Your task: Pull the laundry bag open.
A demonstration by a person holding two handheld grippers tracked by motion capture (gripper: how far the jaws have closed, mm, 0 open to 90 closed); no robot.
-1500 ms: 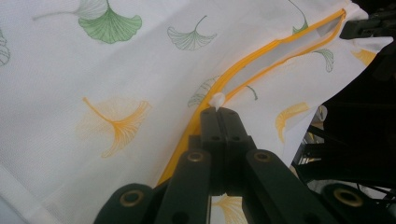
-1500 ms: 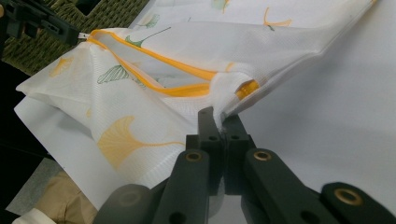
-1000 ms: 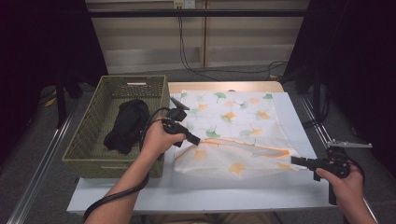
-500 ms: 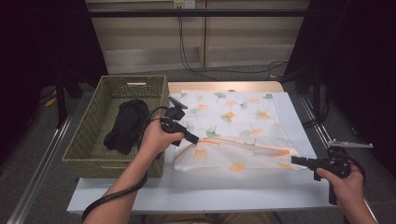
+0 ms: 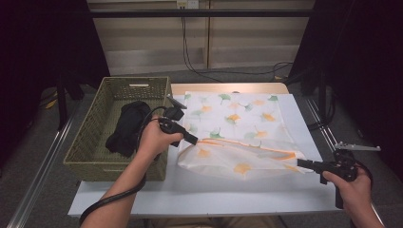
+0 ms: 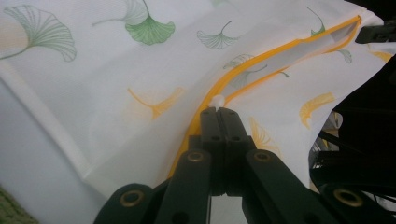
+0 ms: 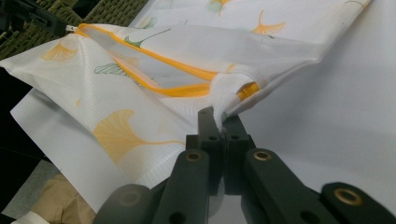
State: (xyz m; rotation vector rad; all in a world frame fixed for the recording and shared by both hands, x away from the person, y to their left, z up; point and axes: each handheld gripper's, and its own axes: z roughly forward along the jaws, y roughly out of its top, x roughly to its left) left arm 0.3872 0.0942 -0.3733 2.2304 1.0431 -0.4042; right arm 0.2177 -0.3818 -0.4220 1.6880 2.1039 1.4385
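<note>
A white mesh bag [image 5: 237, 164] printed with green and orange ginkgo leaves lies on the white table, its near half raised. An orange zipper [image 5: 247, 146] runs along it and stands partly open. My left gripper [image 5: 195, 140] is shut on the small white zipper tab [image 6: 217, 100] at the zipper's left end [image 6: 219, 111]. My right gripper [image 5: 300, 163] is shut on the bag's right end, beside the zipper's orange end [image 7: 219, 119]. The bag [image 7: 140, 126] hangs taut between the two grippers.
A green woven basket [image 5: 85, 142] stands at the table's left with a black garment [image 5: 128, 126] inside. Bare white table [image 5: 214, 194] stretches in front of the bag. Cables lie on the floor beyond the far edge.
The bag's near left corner has bulged a little further left and forward. Both hands have stayed nearly in place.
</note>
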